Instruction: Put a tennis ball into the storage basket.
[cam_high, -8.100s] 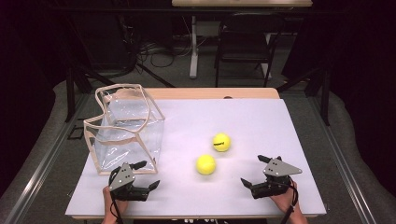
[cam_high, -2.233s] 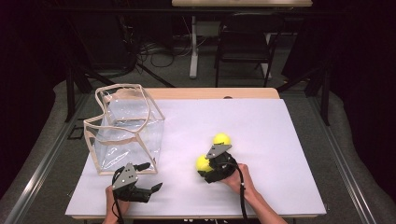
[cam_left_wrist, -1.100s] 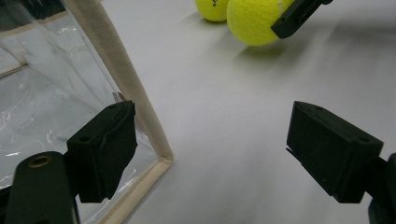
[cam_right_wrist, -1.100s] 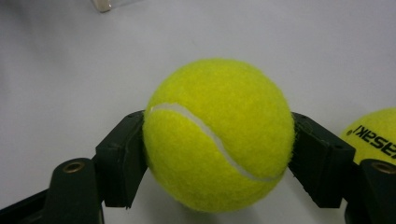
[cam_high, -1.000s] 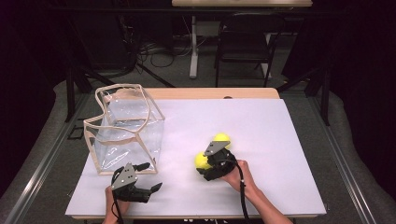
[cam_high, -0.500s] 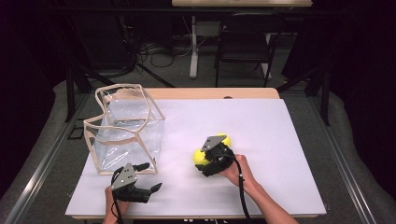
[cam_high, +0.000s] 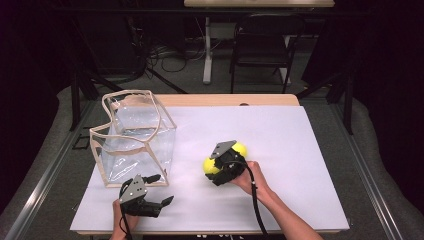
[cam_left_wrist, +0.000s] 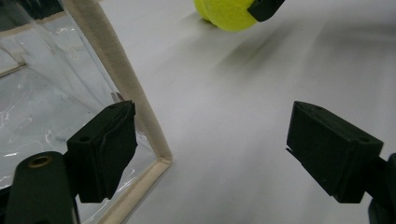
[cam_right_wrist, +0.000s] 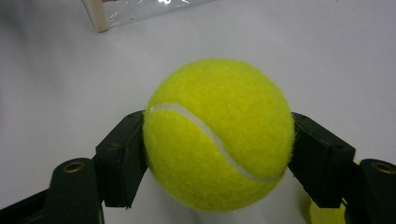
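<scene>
Right gripper view shows the right claw (cam_right_wrist: 219, 163) pinching a fuzzy yellow-green tennis ball (cam_right_wrist: 218, 133) with a curved white seam, one black jaw pressed against each side at about the ball's widest line. The ball sits squarely between the jaws and appears just clear of the white table surface (cam_right_wrist: 56, 84) below it, so the step in hand looks like the start of the carry, with the grip already made. A sliver of a second yellow tennis ball (cam_right_wrist: 322, 212) peeks out under that claw's right jaw.

In the high view the right claw (cam_high: 216, 170) holds its ball (cam_high: 210, 166) out ahead of the hand, with the second ball (cam_high: 240, 149) just behind the grey plate, close to or touching the gripper body. The clear plastic bin with cream fabric-bound edges (cam_high: 134, 142) stands well off to that claw's left, its open top facing up.

The next move probably calls for lifting the ball above the bin's rim, swinging it leftward over the opening, and only then spreading the jaws. The felt looks soft and grippy, so slipping seems unlikely.

The left claw (cam_high: 160, 190) rests near the bin's near corner with its jaws spread wide and nothing between them; in the left gripper view the left claw (cam_left_wrist: 210, 158) has the bin's cream edge (cam_left_wrist: 122, 81) just beside one jaw.
</scene>
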